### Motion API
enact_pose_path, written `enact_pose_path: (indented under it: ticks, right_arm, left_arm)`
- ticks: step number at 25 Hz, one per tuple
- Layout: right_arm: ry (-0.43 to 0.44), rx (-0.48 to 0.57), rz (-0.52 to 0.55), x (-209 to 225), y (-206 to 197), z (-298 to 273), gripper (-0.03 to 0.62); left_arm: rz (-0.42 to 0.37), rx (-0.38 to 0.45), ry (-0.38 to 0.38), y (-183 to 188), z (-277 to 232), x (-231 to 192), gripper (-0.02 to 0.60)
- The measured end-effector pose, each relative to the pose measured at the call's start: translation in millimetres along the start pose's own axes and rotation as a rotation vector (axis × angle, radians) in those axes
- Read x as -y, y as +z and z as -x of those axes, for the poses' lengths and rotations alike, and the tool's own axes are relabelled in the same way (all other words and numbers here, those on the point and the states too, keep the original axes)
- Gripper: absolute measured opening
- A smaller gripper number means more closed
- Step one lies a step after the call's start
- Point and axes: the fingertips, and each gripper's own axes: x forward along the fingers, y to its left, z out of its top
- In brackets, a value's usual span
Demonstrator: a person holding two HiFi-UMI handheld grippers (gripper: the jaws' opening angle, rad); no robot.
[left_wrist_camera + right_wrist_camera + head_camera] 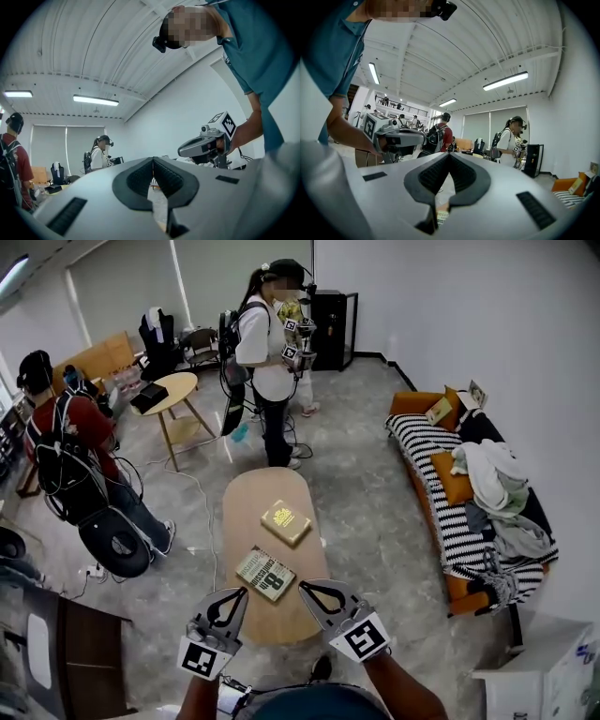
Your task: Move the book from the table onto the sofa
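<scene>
Two books lie flat on the oval wooden tabletop (246, 498), apart from each other. A yellow book (286, 521) sits near the middle, and a grey book (265, 574) with large print lies toward our end. We cannot tell which of them the task means. Neither is on the sofa.

Our left tool (238, 593) points level over the near end of the tabletop, its tip just beside the grey book's near left corner. Our right tool (306, 590) points level just beside that book's right edge. Each tool is clenched tip to tip on nothing, as both gripper views show. Through the gap under the right tool's jaws we see a strip of printed cover.

The sofa (419, 448) stands well apart at the right, against the white wall. It is orange with a black-and-white striped cover, orange cushions (453, 479) and a heap of clothes (489, 474).

Beyond the tabletop a person in a white top (265, 352) stands holding marker-cubed tools. At the left a person in a red top (75, 432) wears a black backpack, near a small round table (176, 388).
</scene>
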Motion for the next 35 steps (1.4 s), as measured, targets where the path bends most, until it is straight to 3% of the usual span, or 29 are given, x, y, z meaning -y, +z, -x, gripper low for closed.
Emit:
enact_pose_path:
  ticks: [8, 19, 27, 35]
  right_arm:
    - [-0.005, -0.017, -0.041, 26, -17, -25, 0.008]
    - [-0.096, -0.071, -0.046, 57, -33, -101, 0.008]
    - [-0.147, -0.121, -0.06, 74, -63, -158, 0.008]
    - [-0.15, -0.197, -0.172, 92, -125, -197, 0.012]
  left_arm:
    - [-0.005, -0.037, -0.02, -14, -30, -25, 0.005]
    - [0.049, -0.016, -0.139, -49, -72, -98, 0.005]
    - [0.1, -0.034, -0.219, -96, -99, -149, 0.005]
    - [0.152, -0.156, -0.241, -170, -128, -176, 0.005]
